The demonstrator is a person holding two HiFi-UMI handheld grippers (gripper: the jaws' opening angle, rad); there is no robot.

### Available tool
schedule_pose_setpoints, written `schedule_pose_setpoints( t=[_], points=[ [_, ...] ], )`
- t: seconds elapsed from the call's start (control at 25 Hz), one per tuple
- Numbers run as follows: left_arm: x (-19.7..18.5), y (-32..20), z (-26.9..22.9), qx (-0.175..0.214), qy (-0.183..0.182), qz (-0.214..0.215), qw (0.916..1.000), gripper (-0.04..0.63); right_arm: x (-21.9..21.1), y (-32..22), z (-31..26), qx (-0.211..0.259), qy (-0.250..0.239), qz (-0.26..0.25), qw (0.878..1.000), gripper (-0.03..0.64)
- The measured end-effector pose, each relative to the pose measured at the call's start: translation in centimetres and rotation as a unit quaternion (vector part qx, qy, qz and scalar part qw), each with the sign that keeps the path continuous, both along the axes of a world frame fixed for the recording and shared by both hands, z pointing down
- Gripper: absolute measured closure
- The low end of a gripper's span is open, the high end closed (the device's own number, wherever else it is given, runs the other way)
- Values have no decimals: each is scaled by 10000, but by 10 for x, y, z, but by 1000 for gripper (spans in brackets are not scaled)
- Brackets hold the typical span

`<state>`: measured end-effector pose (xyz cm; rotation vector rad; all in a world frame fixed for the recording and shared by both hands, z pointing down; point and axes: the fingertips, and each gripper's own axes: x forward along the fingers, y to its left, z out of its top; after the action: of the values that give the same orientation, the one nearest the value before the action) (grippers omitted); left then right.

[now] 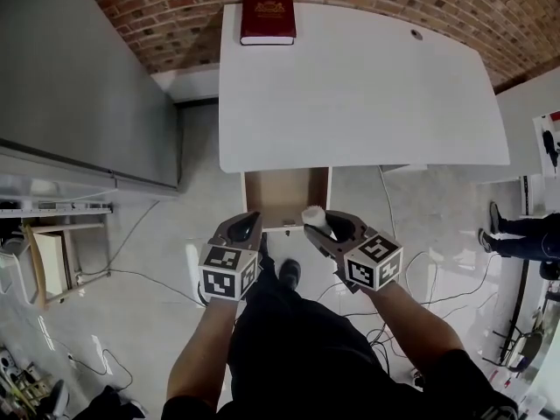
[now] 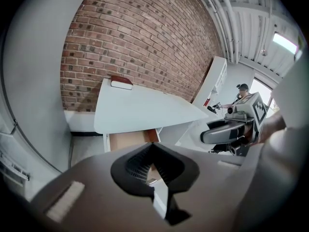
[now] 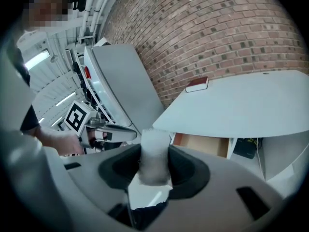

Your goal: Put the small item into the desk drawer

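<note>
Right gripper (image 1: 319, 227) clamped on the small white cylindrical item (image 1: 312, 216), seen in head view at the front right corner of the open brown-bottomed desk drawer (image 1: 282, 192). Left gripper (image 1: 252, 223) alongside, jaws closed together, empty.

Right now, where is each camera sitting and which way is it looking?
Head view: on the person's head, looking steeply down at the white desk and open drawer; forearms, legs, left gripper and right gripper show.
Left gripper view: rides the left gripper, facing desk and brick wall; its shut, empty jaws show.
Right gripper view: rides the right gripper, facing the desk; its jaws clamp the small white item.
Shared: all three show the drawer and red book.
</note>
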<state>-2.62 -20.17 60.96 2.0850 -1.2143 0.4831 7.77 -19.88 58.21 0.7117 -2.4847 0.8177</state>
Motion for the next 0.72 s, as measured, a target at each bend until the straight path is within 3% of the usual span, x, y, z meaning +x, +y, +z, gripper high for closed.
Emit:
schedule_pose_setpoints(
  t=[0.4, 0.72],
  points=[
    [-9, -8, 43, -134, -23, -1, 9999, 584, -21, -2, 53, -139, 305, -533, 9980, 456],
    [-19, -9, 102, -500, -43, -113, 9987, 583, -32, -15, 118, -327, 598, -783, 9946, 456]
  ],
)
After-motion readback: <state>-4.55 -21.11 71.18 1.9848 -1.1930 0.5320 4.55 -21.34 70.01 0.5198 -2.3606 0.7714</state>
